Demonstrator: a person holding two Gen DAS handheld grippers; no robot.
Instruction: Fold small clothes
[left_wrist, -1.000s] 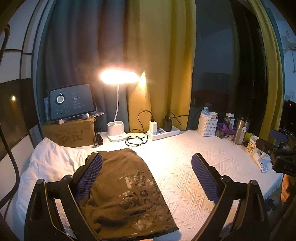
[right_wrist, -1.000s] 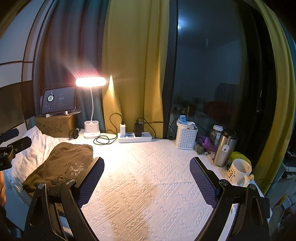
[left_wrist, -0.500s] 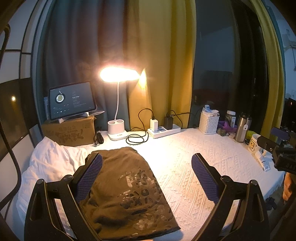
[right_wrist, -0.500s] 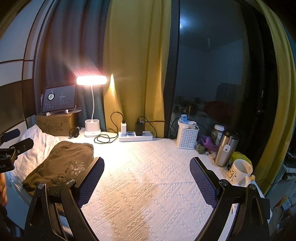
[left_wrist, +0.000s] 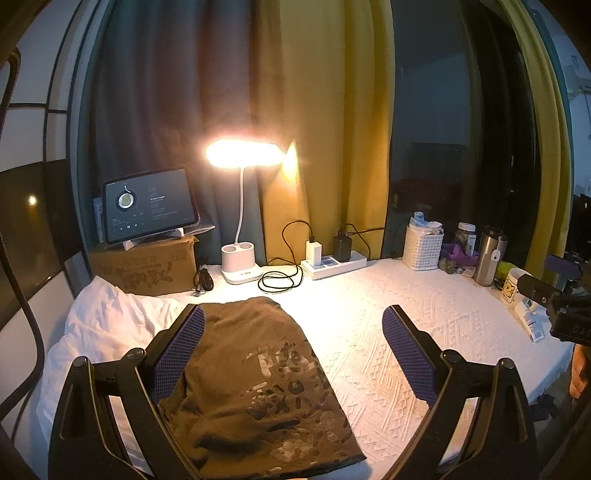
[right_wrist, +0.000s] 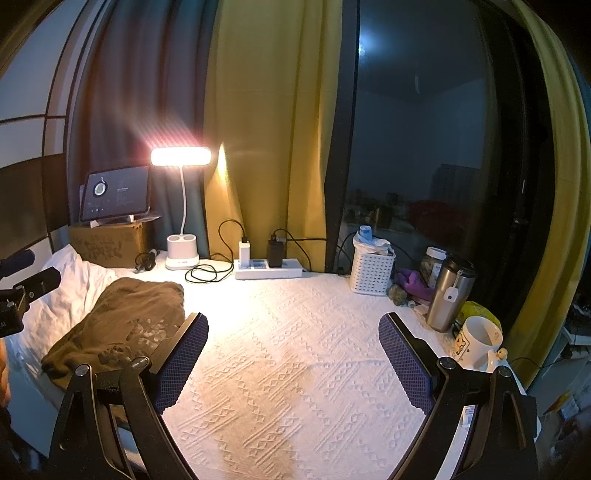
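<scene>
Brown printed garment (left_wrist: 255, 376) lying folded on the left part of the white textured bedspread (left_wrist: 424, 314), its left edge against the rumpled white cloth (left_wrist: 107, 325). Long axis running from the near bed edge away toward the desk lamp (left_wrist: 240, 254), print face up. Sits low and left of centre between the left gripper (left_wrist: 291, 354) jaws, its far left corner hidden behind the left finger pad (left_wrist: 177, 354); jaws spread wide, holding nothing. From the right wrist view, same garment (right_wrist: 122, 325) well off to the left, outside the right gripper (right_wrist: 293, 363), which points at bare bedspread; jaws likewise spread wide and empty. Left gripper clearly the nearer one, so likely the first to reach the cloth. Mug (right_wrist: 476, 343) and steel tumbler (right_wrist: 448, 295) far right, well apart from the garment. Against the frames a second back, almost nothing changed: garment unmoved, both views shifted only slightly, jaw spread the same.
</scene>
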